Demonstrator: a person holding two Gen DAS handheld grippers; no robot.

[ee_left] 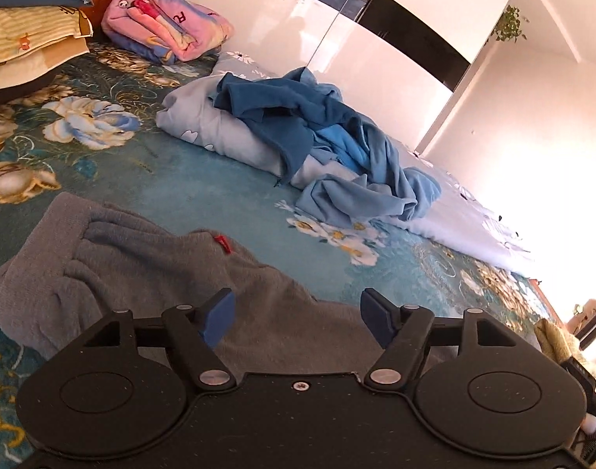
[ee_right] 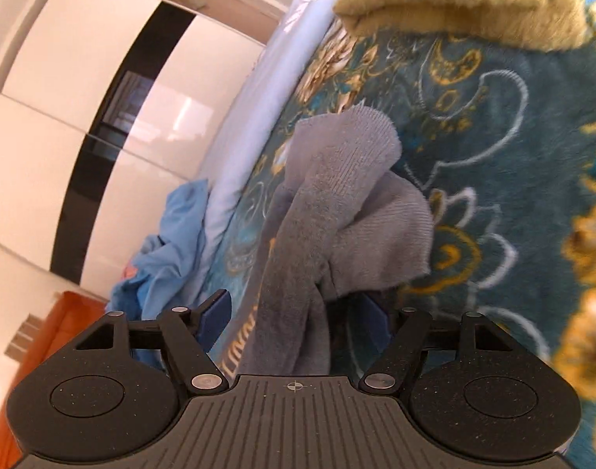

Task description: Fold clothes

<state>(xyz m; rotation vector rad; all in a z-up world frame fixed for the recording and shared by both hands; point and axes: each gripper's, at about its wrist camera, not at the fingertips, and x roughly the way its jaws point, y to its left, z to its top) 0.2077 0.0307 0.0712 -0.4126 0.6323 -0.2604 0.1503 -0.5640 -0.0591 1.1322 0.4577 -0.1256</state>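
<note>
Grey fleece garment (ee_left: 172, 273) is lying bunched on the teal floral bedspread (ee_left: 204, 179), and through your left wrist camera you are looking over it with your left gripper (ee_left: 298, 318) hovering just above its near edge. Its fingers are standing wide apart, gripping nothing; the cloth is passing beneath them, not pressed between the pads. Judging by the rumpled ribbed end and the red tag showing, this piece is not looking neatly folded yet. Farther back, a blue garment heap (ee_left: 325, 144) is sprawling unfolded across a pale folded duvet (ee_left: 219, 129), so more work is waiting for you there. A pink patterned blanket (ee_left: 165, 23) and a pillow stack (ee_left: 32, 35) are sitting tidy near the headboard. No basket or bin is showing in this view.

Through your right wrist camera, tilted steeply, the same grey garment (ee_right: 337, 211) is rising in a loose fold right ahead of your right gripper (ee_right: 294, 322). Its fingers are also spread open; a band of grey cloth is running between them, but the pads are not clamping it. An olive fuzzy item (ee_right: 462, 0) is resting at the top, its state too blurred to judge. No container is appearing here either.
</note>
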